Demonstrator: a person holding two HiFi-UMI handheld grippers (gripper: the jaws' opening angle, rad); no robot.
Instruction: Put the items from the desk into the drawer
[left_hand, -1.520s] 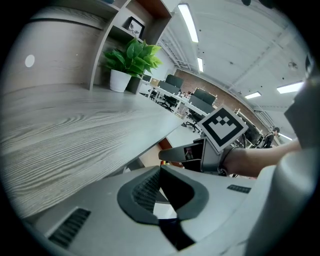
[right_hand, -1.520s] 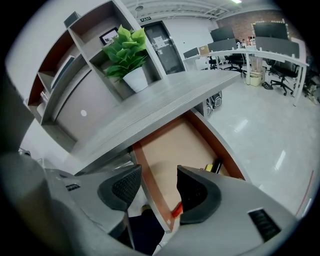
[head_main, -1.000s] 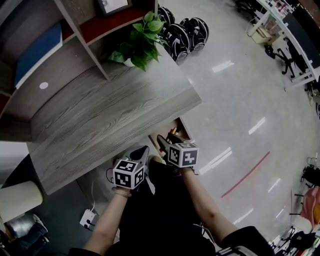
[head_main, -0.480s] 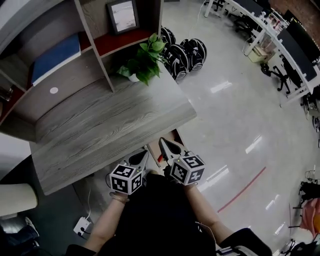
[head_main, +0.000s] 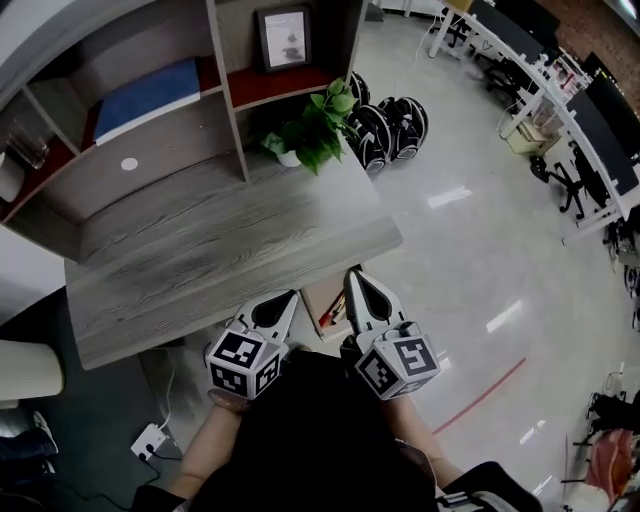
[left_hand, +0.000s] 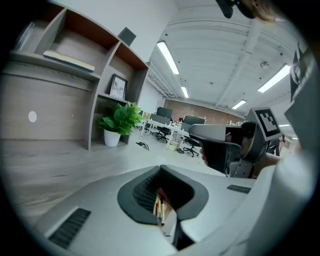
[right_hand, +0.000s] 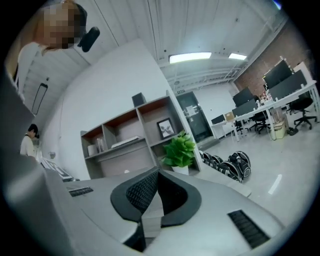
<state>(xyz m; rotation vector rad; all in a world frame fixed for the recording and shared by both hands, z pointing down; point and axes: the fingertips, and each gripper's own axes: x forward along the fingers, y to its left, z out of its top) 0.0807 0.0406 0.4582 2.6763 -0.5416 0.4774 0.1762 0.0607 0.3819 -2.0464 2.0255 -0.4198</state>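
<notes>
The grey wood desk (head_main: 220, 250) has a bare top. Just under its front edge an open drawer (head_main: 322, 297) shows between my two grippers, with pens (head_main: 331, 316) lying in it. My left gripper (head_main: 292, 297) is at the drawer's left side with its jaws shut and empty. The same pens (left_hand: 159, 207) show through the gap below the left gripper (left_hand: 160, 168). My right gripper (head_main: 353, 275) sits at the drawer's right side, beside the desk's front corner. Seen in its own view, the right gripper (right_hand: 158, 172) is shut on nothing.
A potted plant (head_main: 315, 140) stands at the desk's back right. Shelves behind hold a picture frame (head_main: 283, 38), a blue book (head_main: 150, 85) and a glass (head_main: 30, 145). Black wheeled boards (head_main: 385, 125) lie on the shiny floor to the right. A power strip (head_main: 148, 440) lies lower left.
The head view has tilted up, bringing more of the shelves into sight. Both grippers stay shut by the drawer; the right one has reached a little further toward the desk edge.
</notes>
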